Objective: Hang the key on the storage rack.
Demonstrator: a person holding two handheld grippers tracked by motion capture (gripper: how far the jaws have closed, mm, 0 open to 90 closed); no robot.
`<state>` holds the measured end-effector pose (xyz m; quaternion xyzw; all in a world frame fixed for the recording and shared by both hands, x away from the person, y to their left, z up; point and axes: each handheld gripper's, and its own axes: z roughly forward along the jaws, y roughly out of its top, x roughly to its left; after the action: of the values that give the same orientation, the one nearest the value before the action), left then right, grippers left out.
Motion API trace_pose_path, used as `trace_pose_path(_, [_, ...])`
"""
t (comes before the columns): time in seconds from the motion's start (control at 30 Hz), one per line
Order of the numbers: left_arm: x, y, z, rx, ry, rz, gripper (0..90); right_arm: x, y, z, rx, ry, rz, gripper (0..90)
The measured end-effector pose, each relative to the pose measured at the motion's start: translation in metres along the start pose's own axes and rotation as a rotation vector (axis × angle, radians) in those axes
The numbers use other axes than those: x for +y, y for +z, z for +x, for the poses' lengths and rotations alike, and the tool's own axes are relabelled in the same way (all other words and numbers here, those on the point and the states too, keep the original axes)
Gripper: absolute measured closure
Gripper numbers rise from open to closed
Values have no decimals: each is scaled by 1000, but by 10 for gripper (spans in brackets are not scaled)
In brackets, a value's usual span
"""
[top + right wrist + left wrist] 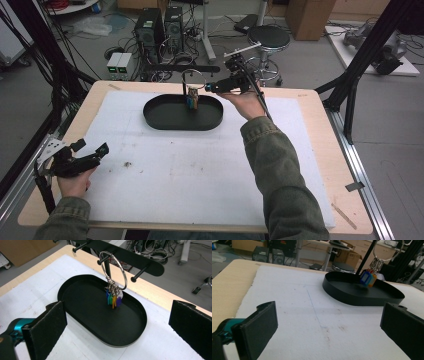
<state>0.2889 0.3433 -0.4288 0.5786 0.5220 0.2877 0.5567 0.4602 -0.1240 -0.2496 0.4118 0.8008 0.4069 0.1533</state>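
A metal ring [113, 272] hangs on a peg of the black stand [140, 261], with several coloured key tags [113, 300] dangling from it over the black oval tray [140, 330]. My right gripper [117, 327] is open, its jaws wide apart and short of the ring, with nothing between them. From above, the right gripper [210, 87] is just right of the ring [193, 79] at the tray's [150, 117] far edge. My left gripper [92, 147] rests open and empty at the table's near left corner. It faces the tray [342, 293] and the tags [368, 278].
A white foam mat [200, 170] covers most of the wooden table [320, 100]. A small speck of dirt [127, 164] lies on the mat near the left gripper. Beyond the table are a stool [269, 37], computer towers [150, 27] and black frame poles [360, 55].
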Motion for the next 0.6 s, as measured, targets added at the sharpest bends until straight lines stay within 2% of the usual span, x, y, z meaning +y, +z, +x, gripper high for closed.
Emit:
trace_pose_path(0.13, [0, 0, -1, -3, 3, 2, 17, -4, -5, 0, 0, 7, -10, 5])
trace_pose_path(0.3, [0, 0, -1, -7, 4, 0, 17, -17, -4, -1, -7, 17, 19, 6])
trace_pose_path(0.6, [0, -1, -1, -3, 14, 0, 17, -43, -11, -8, -27, 51, 13, 6])
